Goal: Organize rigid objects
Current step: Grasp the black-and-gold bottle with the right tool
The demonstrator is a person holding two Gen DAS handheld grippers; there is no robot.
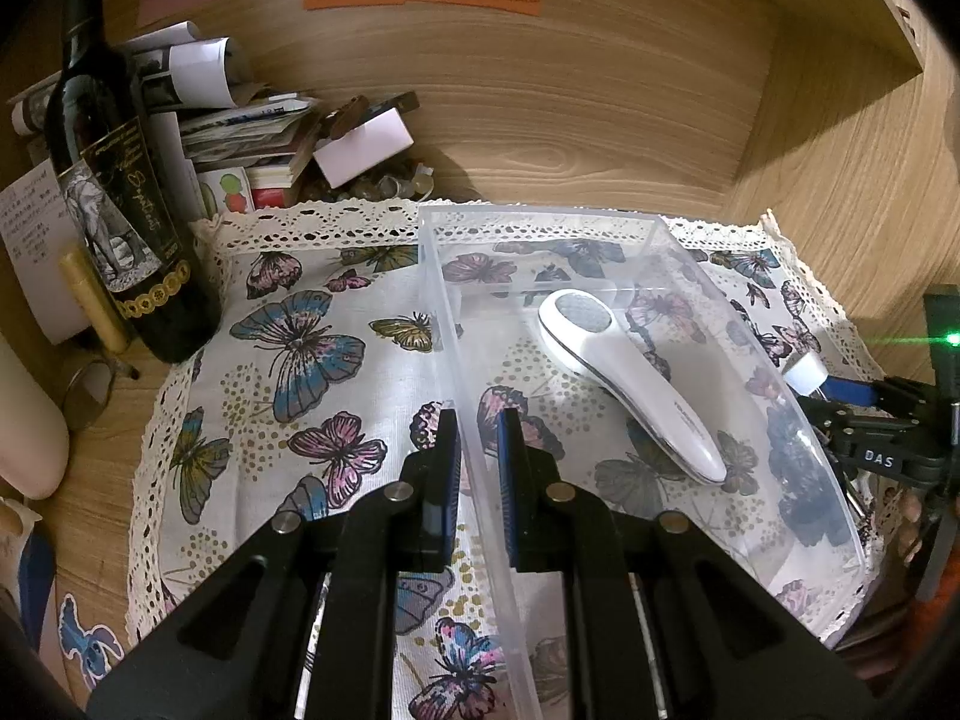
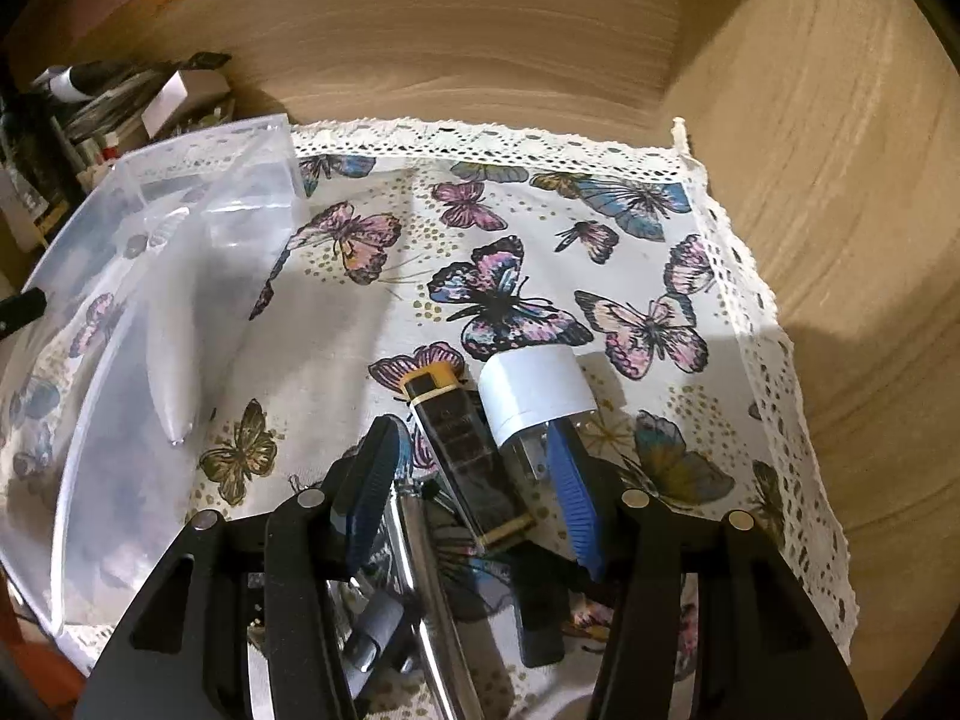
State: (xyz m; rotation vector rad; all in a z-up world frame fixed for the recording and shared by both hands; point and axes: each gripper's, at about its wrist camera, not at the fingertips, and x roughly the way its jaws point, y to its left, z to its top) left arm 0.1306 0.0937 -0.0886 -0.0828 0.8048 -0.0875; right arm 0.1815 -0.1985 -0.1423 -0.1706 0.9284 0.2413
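Observation:
A clear plastic bin (image 1: 774, 360) stands on the butterfly cloth (image 1: 312, 360); a white handheld device (image 1: 630, 384) lies inside it. My left gripper (image 1: 479, 432) is shut on the bin's left wall, one finger on each side. In the right wrist view my right gripper (image 2: 474, 450) is open low over the cloth (image 2: 540, 252), its fingers on either side of a dark lighter (image 2: 468, 456) and a white-capped clear bottle (image 2: 534, 402). A metal pen-like object (image 2: 420, 564) lies under the jaws. The bin (image 2: 120, 312) stands to the left.
A dark wine bottle (image 1: 114, 192) stands at the cloth's left edge beside stacked papers and boxes (image 1: 252, 132). Wooden walls close in behind (image 1: 540, 108) and to the right (image 2: 840, 240). The right gripper (image 1: 888, 438) shows at the right edge of the left view.

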